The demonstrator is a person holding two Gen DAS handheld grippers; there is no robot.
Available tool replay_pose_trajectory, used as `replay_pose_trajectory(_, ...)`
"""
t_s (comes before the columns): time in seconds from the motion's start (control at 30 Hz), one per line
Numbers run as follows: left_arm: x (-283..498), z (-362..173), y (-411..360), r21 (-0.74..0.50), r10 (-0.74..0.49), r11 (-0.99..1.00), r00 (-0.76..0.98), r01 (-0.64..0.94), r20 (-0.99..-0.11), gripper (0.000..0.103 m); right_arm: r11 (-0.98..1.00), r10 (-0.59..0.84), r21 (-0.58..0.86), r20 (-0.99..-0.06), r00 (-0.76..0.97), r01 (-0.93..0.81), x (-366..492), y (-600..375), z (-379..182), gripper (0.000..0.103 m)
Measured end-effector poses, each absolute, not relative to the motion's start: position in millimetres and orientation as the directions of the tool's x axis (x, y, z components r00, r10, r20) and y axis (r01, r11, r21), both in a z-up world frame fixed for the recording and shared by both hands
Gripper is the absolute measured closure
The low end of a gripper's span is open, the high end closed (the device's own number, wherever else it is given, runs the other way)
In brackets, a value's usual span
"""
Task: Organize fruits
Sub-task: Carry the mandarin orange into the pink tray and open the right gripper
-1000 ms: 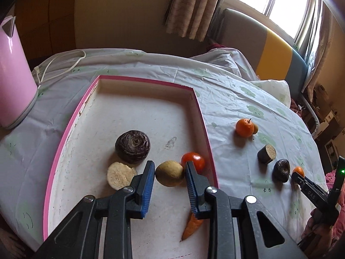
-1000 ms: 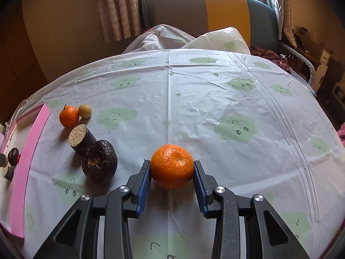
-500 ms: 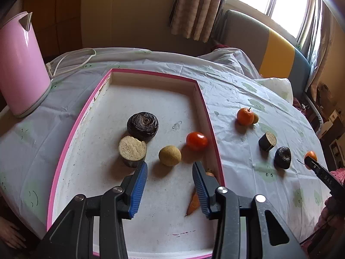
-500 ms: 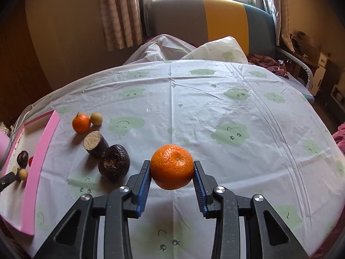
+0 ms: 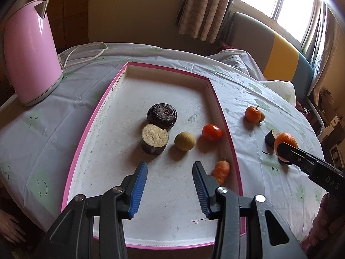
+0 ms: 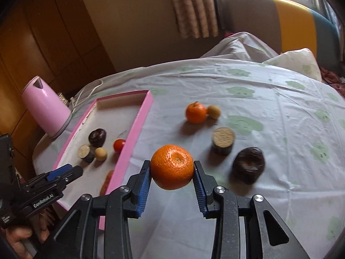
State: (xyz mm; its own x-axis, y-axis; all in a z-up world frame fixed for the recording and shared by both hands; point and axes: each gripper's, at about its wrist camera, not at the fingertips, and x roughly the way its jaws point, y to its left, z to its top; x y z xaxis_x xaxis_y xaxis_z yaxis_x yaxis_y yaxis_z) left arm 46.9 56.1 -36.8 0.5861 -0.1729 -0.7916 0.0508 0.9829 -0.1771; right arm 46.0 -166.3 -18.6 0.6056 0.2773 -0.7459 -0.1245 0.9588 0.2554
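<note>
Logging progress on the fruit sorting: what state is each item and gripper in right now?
Left hand-held gripper: open, empty, above the tray.
Right hand-held gripper: shut on the orange, lifted.
Tray: holds five items.
Tomato: in the tray.
Carrot: in the tray, by the wall.
Small orange: on the tablecloth.

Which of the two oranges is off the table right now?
The orange clamped in the right gripper is lifted. The other orange sits on the tablecloth beside a small yellowish ball.
</note>
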Motion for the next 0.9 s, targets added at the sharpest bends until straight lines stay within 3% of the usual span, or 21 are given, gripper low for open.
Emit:
replay_pose_trajectory(0.37, 47, -35, 87, -0.197, -0.143, 0.980, 0.610, -0.022, -0.780, 0.059, 0.922, 0.388, 0.328, -0.767, 0.511, -0.207, 95, -98, -26, 0.065)
replay_pose_trajectory(0.6, 45, -36, 86, -0.185, -0.136, 0.982, 0.606, -0.019, -0.784, 0.059, 0.908, 0.419, 0.350, -0.762, 0.495, -0.229, 102, -77, -30, 0.050)
replay_pose_trajectory(0.8, 44, -33, 80, -0.184, -0.145, 0.983, 0.609, -0.002, -0.780, 0.059, 0.931, 0.365, 0.294, -0.760, 0.538, -0.215, 74, -90, -27, 0.049)
replay_pose_trajectory(0.9, 43, -34, 76, -0.180, -0.149, 0.984, 0.603, 0.009, -0.784, 0.059, 0.944, 0.329, 0.266, -0.747, 0.578, -0.194, 59, -100, -22, 0.043)
